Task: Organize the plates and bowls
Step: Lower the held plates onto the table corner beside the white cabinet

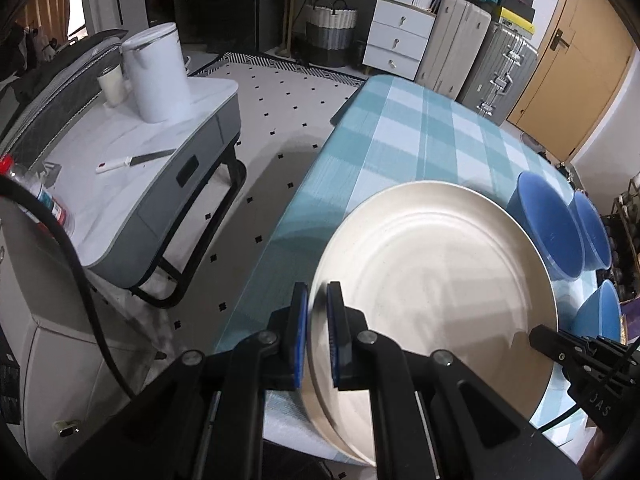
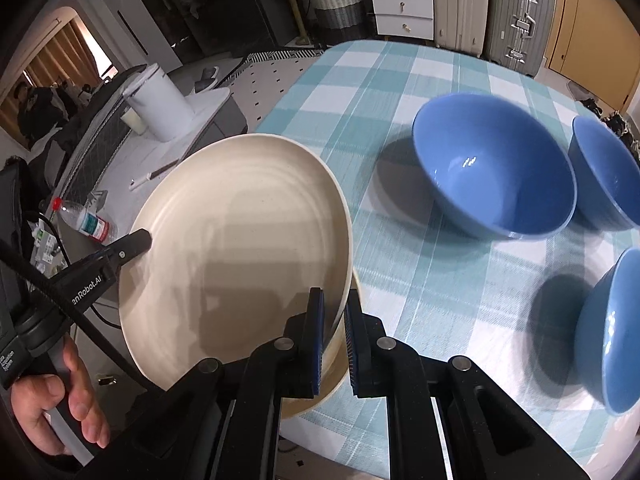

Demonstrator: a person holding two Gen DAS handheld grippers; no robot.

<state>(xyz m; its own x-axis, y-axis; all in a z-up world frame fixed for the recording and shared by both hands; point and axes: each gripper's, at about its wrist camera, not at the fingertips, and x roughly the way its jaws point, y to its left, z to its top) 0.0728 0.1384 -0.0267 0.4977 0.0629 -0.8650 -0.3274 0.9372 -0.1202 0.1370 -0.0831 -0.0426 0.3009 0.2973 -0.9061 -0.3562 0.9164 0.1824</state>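
Both grippers are clamped on the rims of two stacked round cream ceramic plates (image 1: 432, 280): the left gripper (image 1: 317, 336) on the left edge, the right gripper (image 2: 334, 340) on the opposite edge, fingers nearly shut. The plates hang tilted over the edge of the teal checked worktop (image 2: 400, 80), near three glossy blue bowls (image 2: 496, 168).

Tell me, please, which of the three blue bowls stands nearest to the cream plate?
The large blue bowl farthest left in the right wrist view. The other two bowls sit beyond it, toward the right edge.
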